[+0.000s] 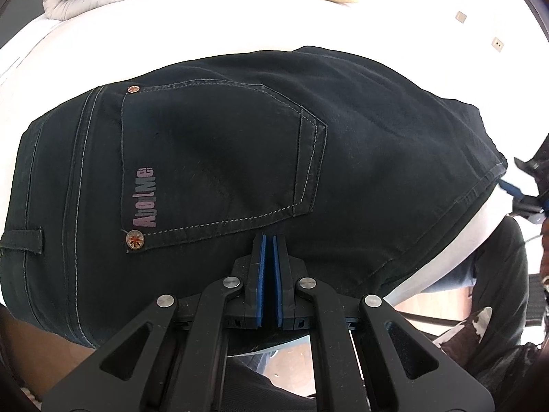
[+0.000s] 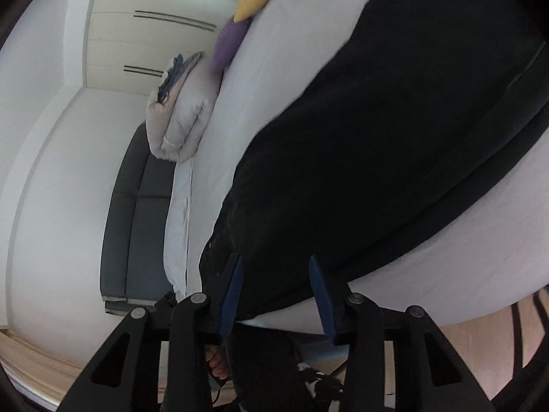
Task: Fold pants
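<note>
The dark pants (image 1: pixel 219 158) lie on a white bed (image 1: pixel 240 31), already doubled into a compact bundle with the back pocket (image 1: pixel 212 158) on top and the waistband toward the left of the left wrist view. In my judgement the folding is in a late step: the bundle looks mostly formed, and what remains is probably one more fold or a smoothing of the edges.

The left hand-held gripper (image 1: pixel 269 257) has its two blue pads drawn together with only a thin slit between them. I cannot see any cloth pinched there; the tips hover or rest at the near edge of the pants, just below the pocket's lower seam.

The right hand-held gripper (image 2: pixel 276 288) stands with its jaws partly apart, at a medium width. The edge of the pants (image 2: pixel 377 130) passes in front of the gap, and the left blue pad seems to be at the dark cloth, but the pads do not press on it, so I think nothing is held there. This view is rolled to the side, so the bed (image 2: pixel 274 68) looks tilted.

The next move, as I judge, asks the right hand-held gripper to find the free edge and close on it, while the left one keeps the bundle steady. The cloth is soft and may slip or unfold.
</note>
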Motion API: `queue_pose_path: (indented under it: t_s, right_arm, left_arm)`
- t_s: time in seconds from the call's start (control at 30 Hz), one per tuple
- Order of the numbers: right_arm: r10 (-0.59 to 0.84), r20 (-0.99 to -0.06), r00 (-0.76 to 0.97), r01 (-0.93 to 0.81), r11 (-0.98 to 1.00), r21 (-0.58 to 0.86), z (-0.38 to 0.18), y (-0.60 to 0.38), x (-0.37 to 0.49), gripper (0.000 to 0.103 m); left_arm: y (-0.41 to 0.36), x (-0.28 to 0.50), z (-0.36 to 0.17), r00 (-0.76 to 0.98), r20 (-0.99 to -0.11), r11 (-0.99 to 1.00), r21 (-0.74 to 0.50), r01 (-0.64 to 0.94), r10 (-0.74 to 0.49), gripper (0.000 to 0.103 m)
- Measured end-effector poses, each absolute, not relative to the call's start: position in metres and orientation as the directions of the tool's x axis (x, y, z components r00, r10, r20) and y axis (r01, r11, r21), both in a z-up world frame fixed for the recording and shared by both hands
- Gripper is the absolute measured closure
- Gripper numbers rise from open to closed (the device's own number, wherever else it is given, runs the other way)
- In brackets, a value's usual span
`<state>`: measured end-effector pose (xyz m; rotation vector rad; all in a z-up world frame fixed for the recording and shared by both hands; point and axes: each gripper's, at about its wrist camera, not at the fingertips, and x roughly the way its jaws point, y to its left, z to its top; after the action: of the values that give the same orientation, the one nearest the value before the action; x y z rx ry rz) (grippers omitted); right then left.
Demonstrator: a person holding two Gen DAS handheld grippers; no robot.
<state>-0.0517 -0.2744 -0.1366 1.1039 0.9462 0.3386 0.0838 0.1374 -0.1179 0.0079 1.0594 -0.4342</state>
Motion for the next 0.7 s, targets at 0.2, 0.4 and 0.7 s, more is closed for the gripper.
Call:
queue_pose_path:
  t_s: [0.2, 0.4, 0.7]
  right_arm:
    - [0.698, -0.499, 0.515, 0.253, 0.432, 0.866, -0.161, -0.251, -0.039, 0.063]
    - [0.708, -0.499, 0.500, 0.298, 0.401, 0.866, -0.178, -0.246, -0.037, 0.063]
    - [0.722, -0.498, 0.481, 0.288, 0.407, 0.867, -0.186, -0.229, -0.015, 0.085]
  left_arm:
    - [0.147, 0.083, -0.120, 0.418, -0.836, 0.914, -0.216, 0.345, -0.355, 0.099]
    - [0.149, 0.082, -0.121, 0.418, -0.834, 0.912, -0.221, 0.345, -0.360, 0.099]
    - [0.145, 0.082, -0.119, 0.418, -0.839, 0.915, -0.208, 0.345, -0.348, 0.099]
